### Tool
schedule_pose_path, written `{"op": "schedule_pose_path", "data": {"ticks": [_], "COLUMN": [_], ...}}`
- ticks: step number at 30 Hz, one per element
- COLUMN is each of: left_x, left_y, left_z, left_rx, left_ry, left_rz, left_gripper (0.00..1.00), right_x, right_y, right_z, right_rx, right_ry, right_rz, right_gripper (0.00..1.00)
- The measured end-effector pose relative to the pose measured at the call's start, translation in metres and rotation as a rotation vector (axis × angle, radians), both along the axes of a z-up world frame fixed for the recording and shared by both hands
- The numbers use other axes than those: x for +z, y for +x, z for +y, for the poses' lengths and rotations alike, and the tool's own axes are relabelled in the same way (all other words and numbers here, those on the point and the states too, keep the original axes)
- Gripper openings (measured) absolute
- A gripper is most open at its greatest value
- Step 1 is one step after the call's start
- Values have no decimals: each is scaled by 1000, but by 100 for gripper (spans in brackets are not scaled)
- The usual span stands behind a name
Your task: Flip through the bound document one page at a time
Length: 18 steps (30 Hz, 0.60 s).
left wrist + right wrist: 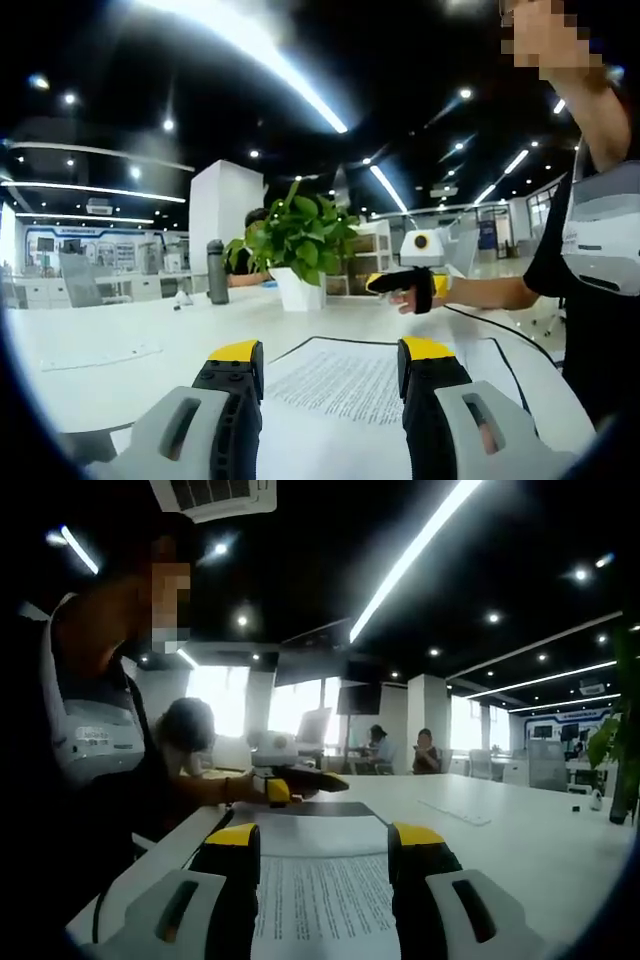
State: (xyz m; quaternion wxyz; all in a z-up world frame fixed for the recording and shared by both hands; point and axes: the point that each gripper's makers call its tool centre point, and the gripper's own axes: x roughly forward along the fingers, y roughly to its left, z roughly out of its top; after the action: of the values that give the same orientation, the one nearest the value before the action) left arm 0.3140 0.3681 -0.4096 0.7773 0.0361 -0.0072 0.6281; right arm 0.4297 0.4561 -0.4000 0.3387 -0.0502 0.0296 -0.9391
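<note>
The bound document (340, 385) lies flat on the white table (150, 330), a printed page up and a black binding strip along its far edge. My left gripper (330, 352) hovers low over its near edge, yellow-tipped jaws open with the page showing between them. The right gripper (400, 283) sits across the document in the person's hand. In the right gripper view the document (320, 890) runs away from me, and my right gripper (325, 837) is open over the page. The left gripper (298, 780) is beyond the far end of the document.
A potted plant (300, 240) in a white pot and a grey bottle (217, 272) stand behind the document. A loose sheet (100, 355) lies to the left. The person's torso (600, 260) is close on the right. A flat strip (455, 813) lies on the table.
</note>
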Motion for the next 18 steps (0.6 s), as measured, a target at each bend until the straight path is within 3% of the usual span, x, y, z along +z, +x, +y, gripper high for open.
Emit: {"op": "schedule_pose_path", "data": {"ticks": [9,18], "left_x": [8,3], "left_y": [-3,-1], "left_z": [-2,0], "left_rx": [-4,-6], "left_ry": [26,15], "left_rz": [-14,-17], "left_gripper": [55,55], "right_x": [-10,-16], "right_y": [-5,-6], "right_z": [8,0], "right_rx": [-26,-5], "right_ry": [-36,-10], "right_rz": [-32,-45], "right_gripper": [54,54]}}
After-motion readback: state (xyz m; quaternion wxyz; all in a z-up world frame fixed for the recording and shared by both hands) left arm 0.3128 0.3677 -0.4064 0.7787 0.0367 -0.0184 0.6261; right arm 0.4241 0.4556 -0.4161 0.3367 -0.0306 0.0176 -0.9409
